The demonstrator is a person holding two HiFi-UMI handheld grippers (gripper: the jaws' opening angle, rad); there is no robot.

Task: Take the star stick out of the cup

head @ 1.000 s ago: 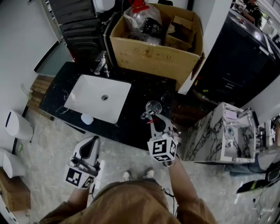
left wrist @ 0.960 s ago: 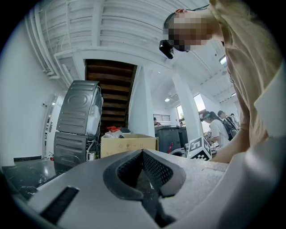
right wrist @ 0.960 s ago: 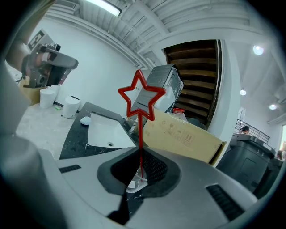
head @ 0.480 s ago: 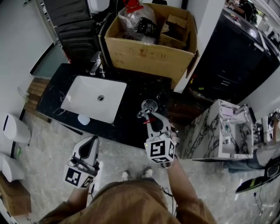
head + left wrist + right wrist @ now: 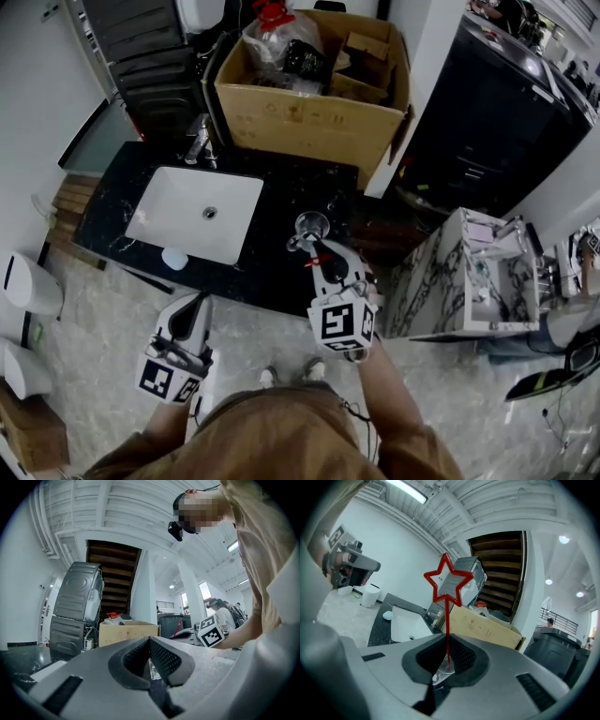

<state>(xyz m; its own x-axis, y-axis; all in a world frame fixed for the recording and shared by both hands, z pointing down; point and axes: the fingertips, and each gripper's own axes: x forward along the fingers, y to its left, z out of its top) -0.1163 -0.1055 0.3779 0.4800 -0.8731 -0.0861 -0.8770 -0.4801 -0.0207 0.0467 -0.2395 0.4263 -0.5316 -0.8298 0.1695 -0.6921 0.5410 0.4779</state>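
Red wire star-topped stick [image 5: 447,620] stands upright, pinched by its lower end between the fingers of the right gripper [image 5: 447,644], at or just above the clear glass cup [image 5: 312,225] near the right edge of the black stone worktop [image 5: 267,262]. Lifting out looks to be in hand, and the next move calls for a steady, straight rise clear of the rim. The fingers of the left gripper [image 5: 149,641] are pressed together, empty.

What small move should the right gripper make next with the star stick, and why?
Probably a short, straight lift. The right gripper is shut on the star stick, and the stick's lower end seems to sit just at the rim of the clear cup, so rising vertically should free it without tipping the cup.
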